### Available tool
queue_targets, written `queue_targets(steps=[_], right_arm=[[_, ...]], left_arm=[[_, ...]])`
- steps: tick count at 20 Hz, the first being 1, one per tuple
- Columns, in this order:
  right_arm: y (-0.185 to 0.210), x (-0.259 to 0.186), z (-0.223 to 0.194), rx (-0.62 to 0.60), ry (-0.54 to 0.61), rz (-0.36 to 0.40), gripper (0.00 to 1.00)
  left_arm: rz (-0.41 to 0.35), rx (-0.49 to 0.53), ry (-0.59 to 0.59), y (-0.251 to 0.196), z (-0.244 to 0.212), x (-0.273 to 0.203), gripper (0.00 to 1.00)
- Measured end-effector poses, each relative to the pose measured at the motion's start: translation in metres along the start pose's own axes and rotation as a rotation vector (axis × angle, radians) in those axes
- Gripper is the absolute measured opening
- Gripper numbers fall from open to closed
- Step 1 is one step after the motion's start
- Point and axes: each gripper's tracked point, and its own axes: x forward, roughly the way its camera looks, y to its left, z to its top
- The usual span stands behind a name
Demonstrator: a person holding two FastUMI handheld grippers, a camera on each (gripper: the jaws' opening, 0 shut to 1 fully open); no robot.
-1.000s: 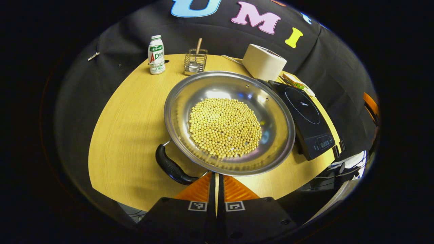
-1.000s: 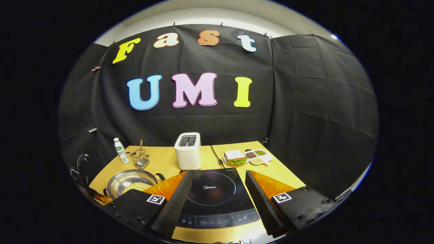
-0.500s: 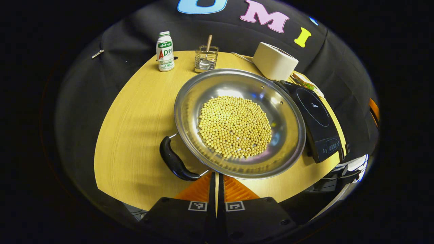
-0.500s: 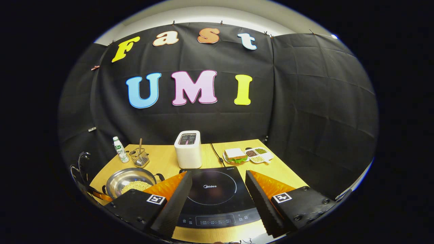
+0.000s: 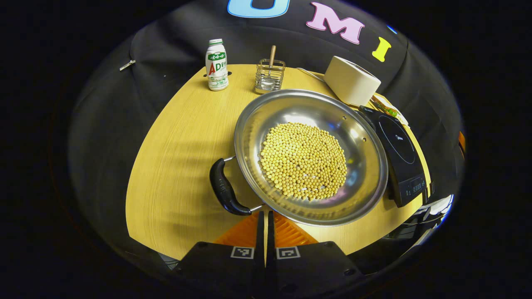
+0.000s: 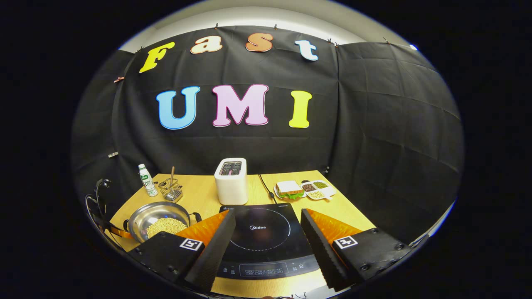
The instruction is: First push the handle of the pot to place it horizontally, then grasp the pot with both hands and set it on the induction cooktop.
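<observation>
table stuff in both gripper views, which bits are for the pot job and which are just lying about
For the job:
- steel pot of yellow beans
- its black handle
- black induction cooktop
- left gripper, shut
- right gripper, open

Just lying about:
- white drink bottle
- wire basket with spoon
- white toaster
- sandwich
- white divided dish

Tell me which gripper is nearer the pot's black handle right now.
Left. The left gripper, fingers together, sits just beside the black handle. The right gripper hangs open over the induction cooktop, away from the pot.

The induction cooktop [image 6: 259,232] bears the brand "Midea"; the bottle [image 5: 217,64] shows a large "AD"
</observation>
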Motion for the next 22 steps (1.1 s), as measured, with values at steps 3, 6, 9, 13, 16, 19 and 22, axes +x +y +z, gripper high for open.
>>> queue_targets(steps=[3,6,9,13,16,19,22], right_arm=[[0.0,0.001,-0.001,-0.004,0.004,-0.002,0.99],[-0.002,0.001,0.002,-0.001,0.0,-0.009,0.99],[-0.001,0.003,0.002,-0.021,-0.001,-0.014,0.99],[0.002,0.002,0.002,-0.044,-0.005,-0.012,0.99],[0.003,0.003,0.002,-0.054,-0.003,-0.014,0.98],[0.003,0.005,-0.002,-0.051,0.013,-0.018,0.98],[0.002,0.004,-0.004,-0.056,0.019,-0.023,0.98]], left_arm=[[0.015,-0.009,-0.007,0.011,0.01,0.004,0.05],[0.029,-0.028,-0.019,0.022,0.021,0.009,0.05],[0.034,-0.054,-0.027,0.03,0.031,0.012,0.05],[0.052,-0.038,-0.032,0.039,0.042,0.016,0.05],[0.065,-0.031,-0.038,0.047,0.052,0.021,0.05],[0.074,-0.038,-0.046,0.054,0.06,0.025,0.05],[0.076,-0.046,-0.056,0.06,0.068,0.028,0.05]])
